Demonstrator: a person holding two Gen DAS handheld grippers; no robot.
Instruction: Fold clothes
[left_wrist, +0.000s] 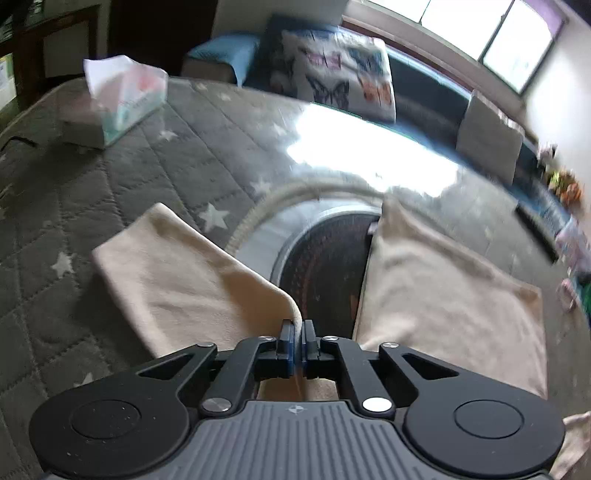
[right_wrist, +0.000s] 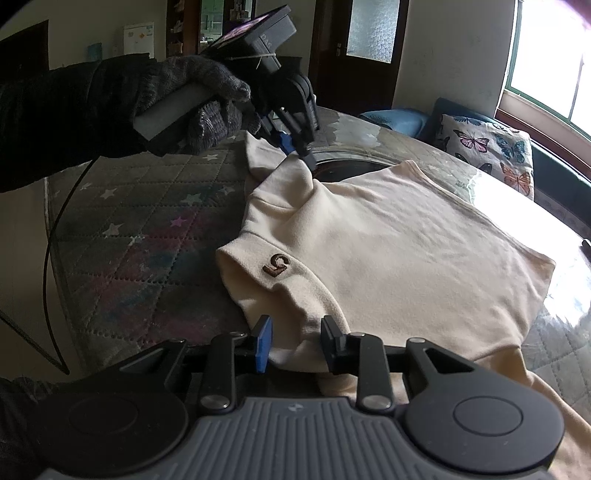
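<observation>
Left wrist view: the left gripper (left_wrist: 298, 341) is clamped tight on a fold of the cream fleece sweatshirt (left_wrist: 443, 291), which lies on the grey star-quilted table cover (left_wrist: 110, 192); lifting gently should keep the fold straight. Right wrist view: the right gripper (right_wrist: 295, 345) stands apart, straddling the cloth unclamped; it likely needs to close before pulling.

The left gripper (left_wrist: 298, 341) and right gripper (right_wrist: 296, 345) have black linkage arms, silver screws, blue finger pads (right_wrist: 264, 345) and ribbed grey housings. A grey knit glove (right_wrist: 210, 99) meets a black sleeve (right_wrist: 59, 122).
</observation>
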